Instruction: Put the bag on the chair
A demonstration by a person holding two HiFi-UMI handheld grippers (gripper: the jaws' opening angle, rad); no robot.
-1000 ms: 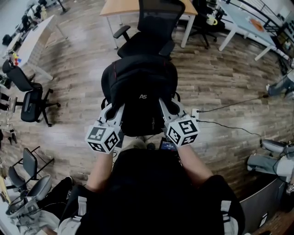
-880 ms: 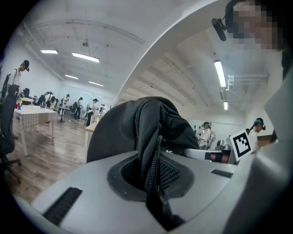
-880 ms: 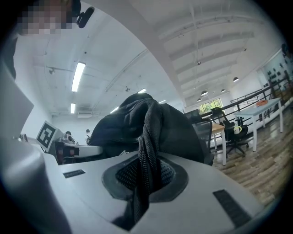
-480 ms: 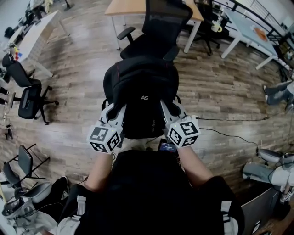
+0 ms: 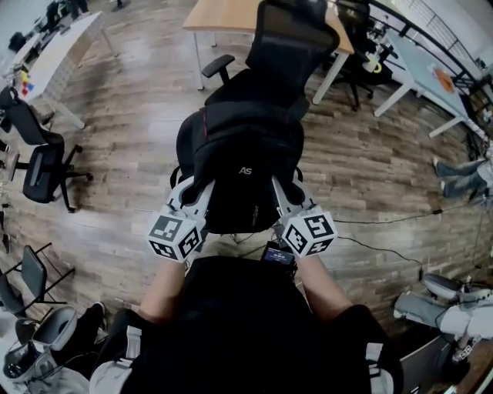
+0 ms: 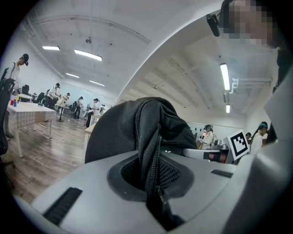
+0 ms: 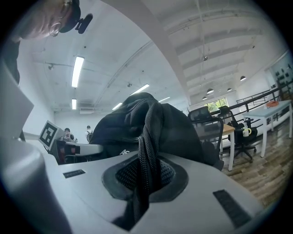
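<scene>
A black backpack (image 5: 243, 165) hangs between my two grippers, just in front of a black mesh office chair (image 5: 286, 46). My left gripper (image 5: 187, 188) is shut on the bag's left side, with a fold of zipped fabric (image 6: 149, 151) pinched between its jaws. On the other side, my right gripper (image 5: 283, 187) is shut on a strap of the bag (image 7: 145, 155). The bag's far edge overlaps the chair's seat (image 5: 239, 81) in the head view. The chair's backrest (image 7: 208, 130) shows behind the bag in the right gripper view.
A wooden desk (image 5: 223, 15) stands behind the chair. Another black office chair (image 5: 46, 165) is at the left, and white tables (image 5: 58, 54) stand at far left and a glass table (image 5: 431, 65) at right. Cables (image 5: 385, 223) run over the wood floor. People stand in the background.
Both grippers have carried the bag forward towards the chair. The chair now stands nearer, and the bag's far edge overlaps its seat.
</scene>
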